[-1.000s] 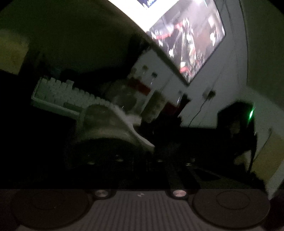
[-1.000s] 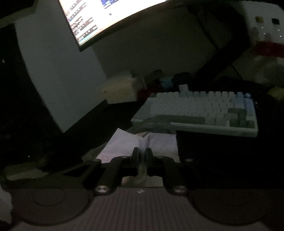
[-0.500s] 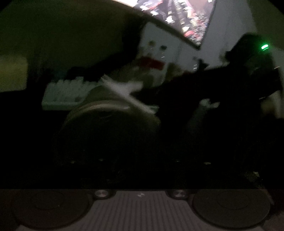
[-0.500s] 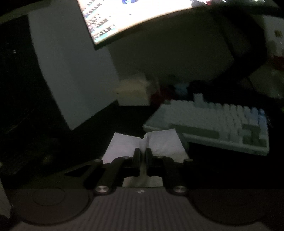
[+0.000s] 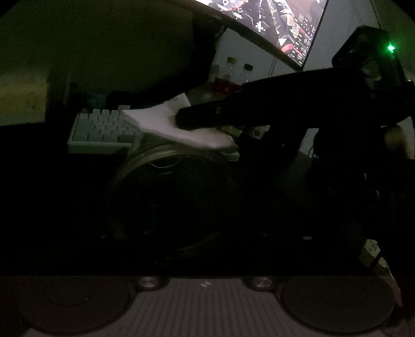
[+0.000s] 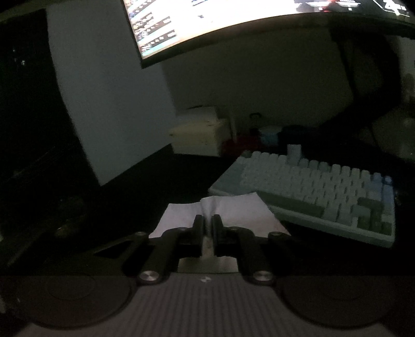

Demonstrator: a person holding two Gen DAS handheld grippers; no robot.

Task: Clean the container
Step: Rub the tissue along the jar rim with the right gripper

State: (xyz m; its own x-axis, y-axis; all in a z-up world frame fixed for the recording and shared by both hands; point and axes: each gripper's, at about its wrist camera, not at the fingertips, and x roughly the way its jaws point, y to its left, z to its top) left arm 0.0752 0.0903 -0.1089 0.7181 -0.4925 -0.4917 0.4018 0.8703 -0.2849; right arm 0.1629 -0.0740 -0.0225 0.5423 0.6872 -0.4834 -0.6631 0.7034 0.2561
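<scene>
Left wrist view, change: the right gripper (image 5: 181, 120) has come in from the right, carrying the white tissue (image 5: 166, 124) over the container's rim.
Container (image 5: 166, 181): clear jar lying directly ahead, mouth facing the keyboard (image 5: 101, 132), long axis running away from the camera.
Left gripper: jaws opening; fingers lost in darkness, grip unclear.
Right wrist view, change: keyboard (image 6: 324, 191) sits lower right than before.
Right gripper (image 6: 207, 220): pinched tight on the tissue (image 6: 233, 210).

Monitor (image 6: 233, 18) text — blurred, none legible.
</scene>
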